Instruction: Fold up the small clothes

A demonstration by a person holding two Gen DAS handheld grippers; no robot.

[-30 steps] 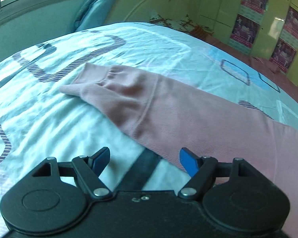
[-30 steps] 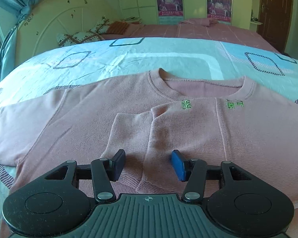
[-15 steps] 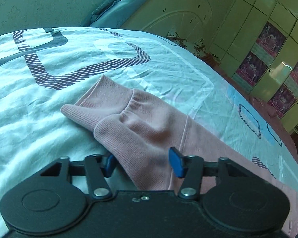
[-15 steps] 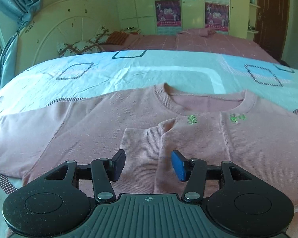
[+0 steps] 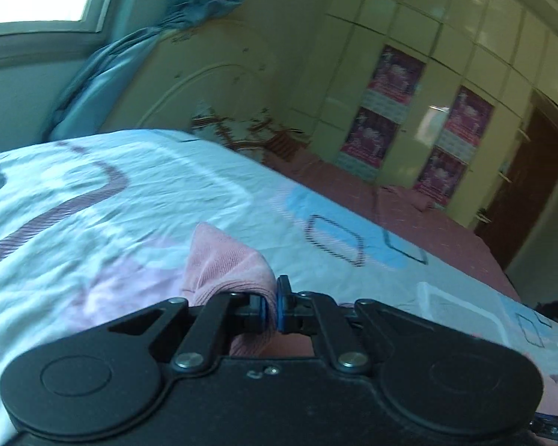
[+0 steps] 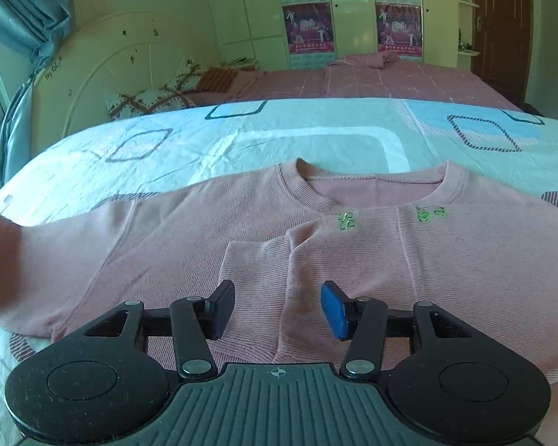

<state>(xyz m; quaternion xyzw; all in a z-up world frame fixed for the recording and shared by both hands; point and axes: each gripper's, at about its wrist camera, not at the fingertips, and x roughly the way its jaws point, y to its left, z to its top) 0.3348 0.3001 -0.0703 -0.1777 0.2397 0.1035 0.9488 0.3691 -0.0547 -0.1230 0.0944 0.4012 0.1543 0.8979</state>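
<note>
The pink top lies flat on the bed, filling the lower half of the right wrist view, its neckline toward the top of the frame and its hem toward the bottom edge. So the body's long axis runs up–down in that view, while the sleeves run across it, left to right. One sleeve is already folded in over the chest, its cuff at centre frame just below the collar. The other sleeve stretches out to the left edge, where its end appears as a raised pink blur.

In the left wrist view the cuff of that sleeve sits at centre frame, pinched and standing up off the sheet. The left tool is clamped on it, the blue pads pressed together with cloth between them. The right tool hovers over the lower chest with its fingers spread wide, holding nothing.

By my reading the fold is roughly a third done — one sleeve in, the second lifted but not yet laid across, and the body not yet folded hem to collar.
</note>
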